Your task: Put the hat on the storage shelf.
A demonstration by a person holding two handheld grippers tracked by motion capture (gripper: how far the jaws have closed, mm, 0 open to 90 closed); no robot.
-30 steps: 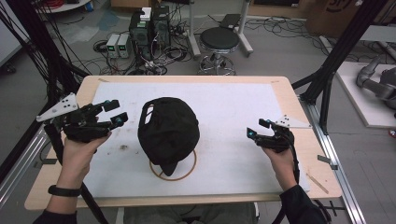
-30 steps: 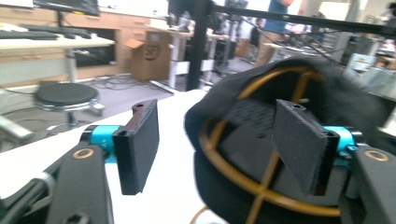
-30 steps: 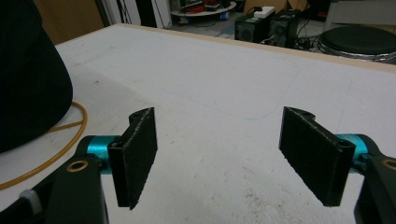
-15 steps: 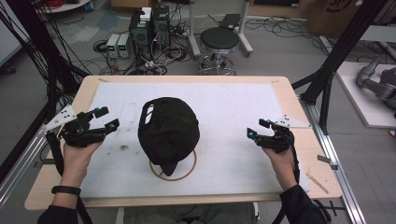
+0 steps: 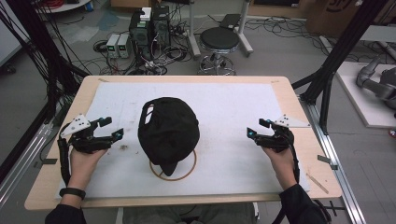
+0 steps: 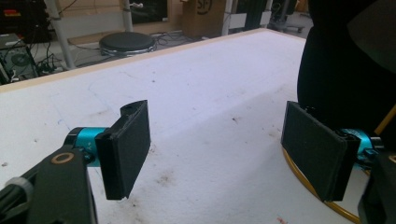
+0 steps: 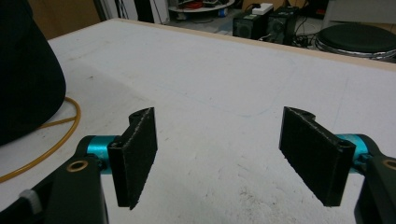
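Lowering my left gripper (image 5: 108, 128) toward the desk's (image 5: 280, 88) left edge, I've been opening it, empty, beside the cap (image 5: 168, 128); my right gripper (image 5: 256, 129) waits open.

Your left gripper (image 5: 108, 129) and right gripper (image 5: 256, 129): black bodies, each topped by a grey three-cornered plate, black cable trailing back along the forearm. Jaws carry flat black textured pads (image 6: 128, 147) on teal collars, with a brass-coloured pivot ring below. You've got dark sleeves, and a black band on the left wrist, probably a watch.
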